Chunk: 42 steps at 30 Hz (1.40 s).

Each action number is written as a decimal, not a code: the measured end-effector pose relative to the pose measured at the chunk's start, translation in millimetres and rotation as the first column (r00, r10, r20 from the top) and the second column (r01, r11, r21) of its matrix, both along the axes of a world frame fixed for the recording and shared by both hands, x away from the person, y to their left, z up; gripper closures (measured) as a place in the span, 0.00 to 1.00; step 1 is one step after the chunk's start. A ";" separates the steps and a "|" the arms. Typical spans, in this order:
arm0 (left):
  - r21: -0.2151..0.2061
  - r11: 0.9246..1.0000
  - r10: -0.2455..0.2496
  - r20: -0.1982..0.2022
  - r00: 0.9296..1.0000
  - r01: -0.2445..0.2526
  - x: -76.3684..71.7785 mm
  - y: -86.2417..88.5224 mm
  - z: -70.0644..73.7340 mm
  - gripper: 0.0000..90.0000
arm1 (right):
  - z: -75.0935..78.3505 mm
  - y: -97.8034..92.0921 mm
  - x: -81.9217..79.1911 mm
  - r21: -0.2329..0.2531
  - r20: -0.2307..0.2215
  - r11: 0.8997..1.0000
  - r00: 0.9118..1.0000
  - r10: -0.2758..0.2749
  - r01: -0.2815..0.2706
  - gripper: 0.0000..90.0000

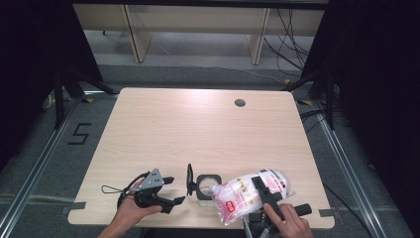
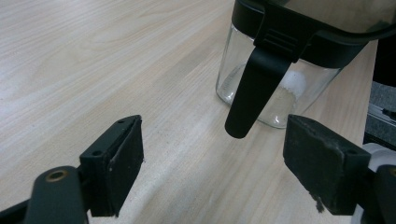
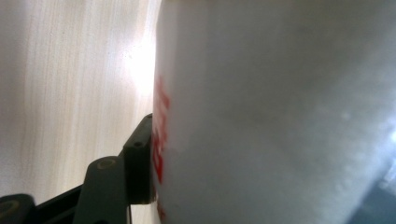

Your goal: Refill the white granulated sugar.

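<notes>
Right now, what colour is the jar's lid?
Black, clearest in the left gripper view: the lid tops a clear glass jar.

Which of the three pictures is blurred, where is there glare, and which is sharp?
Right gripper view: the white bag sits so close that it is blurred, with bright glare on the table beside it. Left gripper view: the glass jar and fingers are fairly sharp. High view: evenly lit, with a pale sheen at the table's far edge.

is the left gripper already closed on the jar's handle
No, in the left gripper view the left gripper is open, its jaws standing wide apart on either side of the black handle of the glass jar without touching it.
</notes>
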<state>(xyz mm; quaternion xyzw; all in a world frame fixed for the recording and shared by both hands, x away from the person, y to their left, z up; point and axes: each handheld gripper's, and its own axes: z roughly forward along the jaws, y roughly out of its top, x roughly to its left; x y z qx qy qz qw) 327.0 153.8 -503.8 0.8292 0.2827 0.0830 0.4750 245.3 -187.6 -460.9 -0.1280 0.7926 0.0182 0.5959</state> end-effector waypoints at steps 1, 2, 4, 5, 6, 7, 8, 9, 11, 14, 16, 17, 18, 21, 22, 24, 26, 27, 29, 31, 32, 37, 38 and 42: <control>-0.001 1.000 0.001 -0.004 1.000 -0.001 0.0 0.1 0.1 0.22 | -0.6 -0.2 0.2 0.005 -0.031 1.000 0.999 -0.013 0.013 0.45; -0.007 1.000 0.002 -0.001 1.000 -0.002 0.1 -0.1 -0.3 0.22 | -1.5 -0.8 0.2 0.008 -0.037 1.000 0.999 -0.018 0.018 0.45; -0.004 1.000 0.004 -0.007 1.000 -0.004 -0.3 -0.1 0.1 0.22 | -1.8 -1.5 0.8 0.008 -0.010 1.000 1.000 0.007 -0.007 0.45; -0.003 1.000 0.003 -0.005 1.000 -0.003 -0.2 -0.1 0.1 0.22 | -3.4 -2.8 1.4 0.017 -0.038 1.000 0.999 -0.001 0.001 0.45; -0.001 1.000 -0.002 0.001 1.000 0.002 0.3 0.0 0.2 0.22 | -3.7 -3.0 3.1 0.020 -0.009 0.999 1.000 0.026 -0.026 0.45; -0.005 1.000 0.003 -0.006 1.000 -0.003 -0.2 -0.2 0.1 0.22 | -2.9 -3.0 1.8 -0.008 -0.023 1.000 1.000 0.009 -0.009 0.45; -0.005 1.000 0.004 -0.007 1.000 -0.004 -0.4 -0.2 0.1 0.22 | -4.3 -3.7 2.0 -0.002 -0.018 1.000 1.000 0.013 -0.013 0.45; -0.004 1.000 0.003 -0.005 1.000 -0.003 -0.3 -0.2 0.0 0.22 | -4.8 -4.0 2.4 0.005 -0.012 1.000 1.000 0.021 -0.021 0.45; -0.014 1.000 0.010 -0.003 1.000 -0.010 -0.4 -1.1 -0.5 0.22 | -2.8 -3.8 3.4 -0.013 0.007 0.999 0.999 0.037 -0.037 0.45; -0.008 1.000 0.006 -0.001 1.000 -0.006 -0.4 -0.9 -0.4 0.22 | -2.0 -3.5 0.1 -0.025 0.005 1.000 1.000 -0.003 0.003 0.45; -0.013 1.000 0.011 -0.004 1.000 -0.011 -0.4 -1.4 -0.6 0.22 | -4.2 -3.3 1.6 -0.002 0.037 1.000 0.999 0.024 -0.024 0.45; -0.021 1.000 0.011 -0.003 1.000 -0.011 -0.1 -1.8 -1.3 0.22 | -3.4 -2.6 1.1 -0.017 0.026 1.000 1.000 0.013 -0.013 0.45; -0.012 1.000 0.010 -0.003 1.000 -0.010 -0.5 -1.4 -0.4 0.22 | -4.8 -2.6 0.5 -0.004 0.019 1.000 1.000 0.000 0.000 0.45; 0.000 1.000 0.000 0.000 1.000 0.000 -0.1 0.3 0.5 0.22 | -3.9 -2.4 1.3 -0.036 0.021 0.999 1.000 0.016 -0.015 0.45; -0.009 1.000 0.006 -0.005 1.000 -0.006 -0.3 0.0 0.0 0.22 | -2.1 -1.9 -0.7 -0.055 -0.002 0.998 1.000 -0.012 0.011 0.45; -0.009 1.000 0.006 -0.005 1.000 -0.006 -0.3 0.0 -0.1 0.22 | -0.5 -1.4 -1.1 -0.066 0.001 0.998 1.000 -0.011 0.011 0.45; -0.010 1.000 0.006 0.002 1.000 -0.006 -0.1 -0.8 -0.4 0.22 | -3.2 -1.6 0.6 -0.035 0.040 0.999 0.999 0.017 -0.016 0.45; -0.005 1.000 -0.002 0.010 1.000 0.002 0.6 -0.6 -0.2 0.22 | -4.2 -1.7 1.0 -0.021 0.048 1.000 0.999 0.024 -0.023 0.45; 0.001 1.000 -0.008 0.016 1.000 0.008 0.6 -0.3 0.1 0.22 | -5.8 -2.6 -0.3 -0.015 0.033 1.000 0.999 0.006 -0.006 0.45; -0.005 1.000 -0.009 0.013 1.000 0.009 0.7 -0.4 -0.2 0.22 | -7.2 -2.9 -0.8 0.020 0.021 1.000 1.000 -0.002 0.002 0.45; 0.010 1.000 -0.011 0.018 1.000 0.011 1.1 0.6 0.3 0.22 | -6.3 -3.0 -1.6 0.009 0.018 1.000 1.000 -0.016 0.016 0.45; 0.000 1.000 -0.002 0.013 1.000 0.002 0.4 -0.6 0.0 0.22 | -4.3 -2.8 -0.9 -0.019 0.029 1.000 1.000 -0.008 0.008 0.45; 0.002 1.000 -0.009 0.013 1.000 0.009 0.8 -0.2 0.0 0.22 | -3.4 -2.1 1.4 -0.033 0.048 0.999 0.998 0.031 -0.030 0.45; 0.007 1.000 -0.010 0.015 1.000 0.010 0.9 0.3 0.2 0.22 | -4.9 -2.7 0.4 -0.026 0.051 0.999 0.998 0.020 -0.019 0.45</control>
